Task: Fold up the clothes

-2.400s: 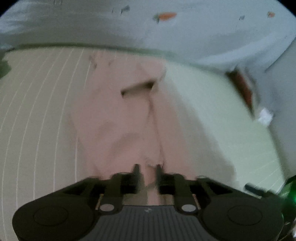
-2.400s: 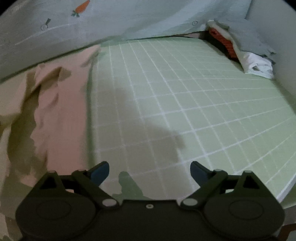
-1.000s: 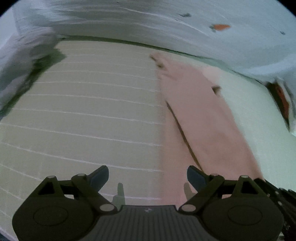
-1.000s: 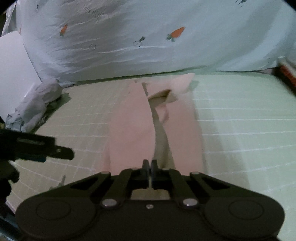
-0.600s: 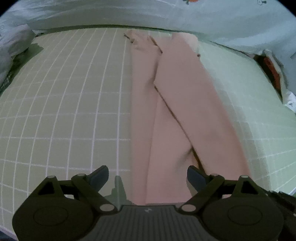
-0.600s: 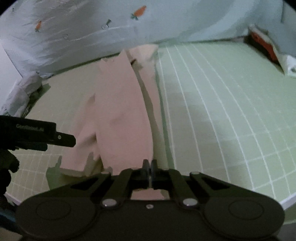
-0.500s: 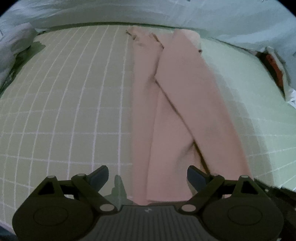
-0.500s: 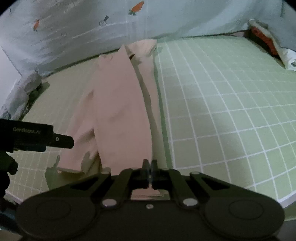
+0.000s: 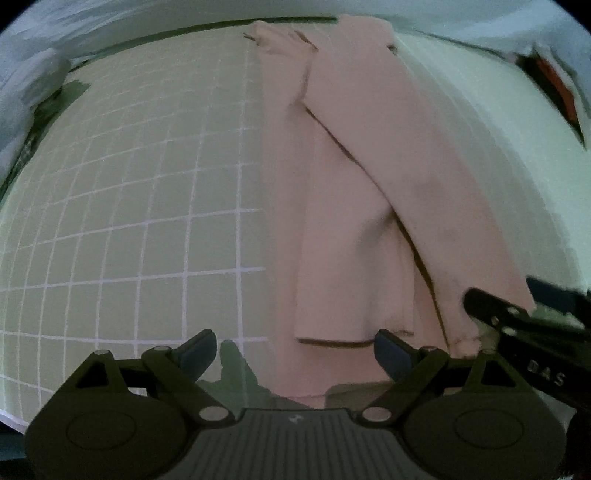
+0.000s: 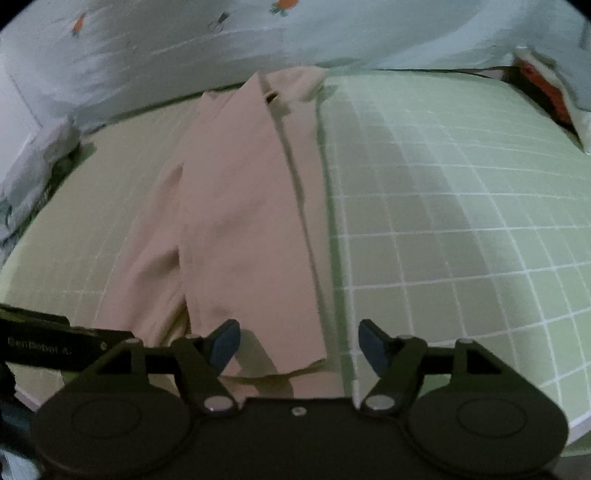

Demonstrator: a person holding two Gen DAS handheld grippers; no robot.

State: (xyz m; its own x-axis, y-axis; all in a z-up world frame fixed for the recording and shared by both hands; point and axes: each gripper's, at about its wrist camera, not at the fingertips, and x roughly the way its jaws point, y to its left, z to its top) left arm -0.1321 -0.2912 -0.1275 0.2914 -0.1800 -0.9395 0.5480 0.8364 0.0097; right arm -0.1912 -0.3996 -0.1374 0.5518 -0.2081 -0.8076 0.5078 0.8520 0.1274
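Pink trousers [image 9: 354, 206] lie lengthwise on the green gridded mat [image 9: 147, 206], one leg folded over the other. My left gripper [image 9: 295, 350] is open over the near hem of the lower leg, pads apart and touching nothing. In the right wrist view the same trousers [image 10: 243, 229] run away from me, and my right gripper [image 10: 299, 345] hovers at the upper leg's near hem. Its jaws are opening, the cloth lies flat below them and the pads press on nothing. The right gripper's black body [image 9: 524, 339] shows at the left view's right edge.
A pale sheet printed with carrots [image 10: 295, 33] hangs behind the mat. Crumpled grey-white clothes [image 10: 33, 166] lie at the far left, and an orange and white pile [image 10: 546, 96] at the far right. The mat's near edge [image 10: 580, 424] runs close below my right gripper.
My right gripper, shut on the trouser hem in the earlier frames, has spread its jaws and let the cloth lie flat. Both grippers have sunk closer to the mat.
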